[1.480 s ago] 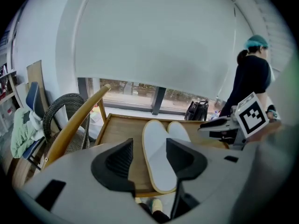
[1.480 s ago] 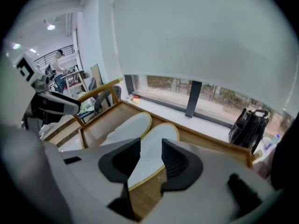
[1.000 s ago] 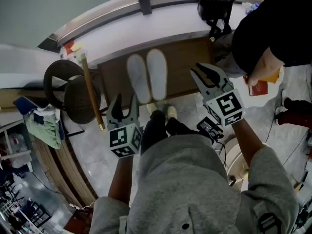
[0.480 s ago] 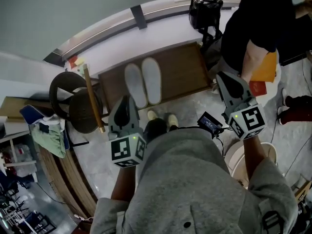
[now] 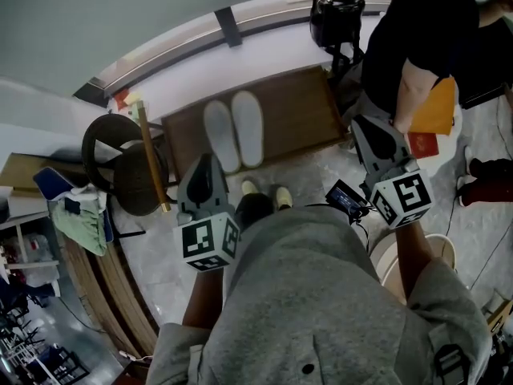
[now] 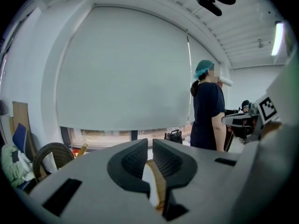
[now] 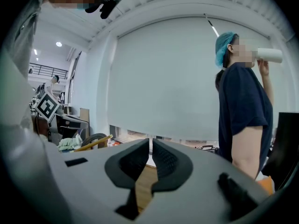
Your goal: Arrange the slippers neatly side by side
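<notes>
Two white slippers, the left one (image 5: 218,135) and the right one (image 5: 248,127), lie side by side, toes pointing away, on a brown wooden board (image 5: 296,111) on the floor. My left gripper (image 5: 204,165) hovers just short of the board's near edge, shut and holding nothing. My right gripper (image 5: 366,125) is off the board's right corner, also shut and empty. In the left gripper view the jaws (image 6: 150,144) are together, with a strip of white slipper (image 6: 149,183) showing below them. In the right gripper view the jaws (image 7: 150,143) meet above the board (image 7: 142,190).
A dark wicker stool (image 5: 120,163) and a wooden stick (image 5: 151,163) stand left of the board. A black bag (image 5: 337,18) sits by the wall. A person in a dark top (image 5: 425,38) stands at the right. A green cloth (image 5: 76,215) lies at far left.
Both grippers' jaws have gone from open to shut. Both have drawn back from the slippers, the right one shifting to the right. The slippers have not moved.
</notes>
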A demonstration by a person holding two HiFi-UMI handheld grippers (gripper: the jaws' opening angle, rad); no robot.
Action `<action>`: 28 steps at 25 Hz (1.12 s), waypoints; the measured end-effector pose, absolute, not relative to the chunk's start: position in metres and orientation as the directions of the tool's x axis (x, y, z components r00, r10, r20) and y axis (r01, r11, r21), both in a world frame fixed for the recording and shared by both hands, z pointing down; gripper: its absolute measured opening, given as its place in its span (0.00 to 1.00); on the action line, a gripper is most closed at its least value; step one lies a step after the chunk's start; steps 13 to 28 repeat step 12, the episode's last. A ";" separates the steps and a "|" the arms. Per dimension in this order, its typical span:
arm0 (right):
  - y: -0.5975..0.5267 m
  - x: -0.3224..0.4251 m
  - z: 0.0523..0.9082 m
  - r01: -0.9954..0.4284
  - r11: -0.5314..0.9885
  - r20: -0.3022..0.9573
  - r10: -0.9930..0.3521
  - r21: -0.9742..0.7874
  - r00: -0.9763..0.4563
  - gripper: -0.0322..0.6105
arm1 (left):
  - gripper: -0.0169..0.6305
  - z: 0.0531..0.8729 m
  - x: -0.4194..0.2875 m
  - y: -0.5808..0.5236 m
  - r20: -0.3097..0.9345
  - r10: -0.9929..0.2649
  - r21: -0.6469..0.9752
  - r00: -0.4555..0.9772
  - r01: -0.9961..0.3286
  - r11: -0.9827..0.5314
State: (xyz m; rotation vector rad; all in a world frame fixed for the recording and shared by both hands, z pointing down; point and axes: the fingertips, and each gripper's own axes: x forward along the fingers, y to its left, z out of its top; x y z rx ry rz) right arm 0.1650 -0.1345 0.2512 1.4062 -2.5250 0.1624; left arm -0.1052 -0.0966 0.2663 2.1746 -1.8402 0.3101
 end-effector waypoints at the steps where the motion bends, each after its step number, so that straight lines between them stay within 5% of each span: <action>1: -0.135 0.165 0.251 -0.848 0.530 0.263 -0.821 0.022 -0.506 0.11 | 0.09 0.267 -0.105 -0.096 0.337 -0.927 0.067 0.164 -0.986 -0.150; 28: -0.129 0.157 0.255 -0.839 0.544 0.254 -0.813 0.011 -0.524 0.11 | 0.09 0.272 -0.108 -0.090 0.357 -0.921 0.068 0.156 -0.988 -0.141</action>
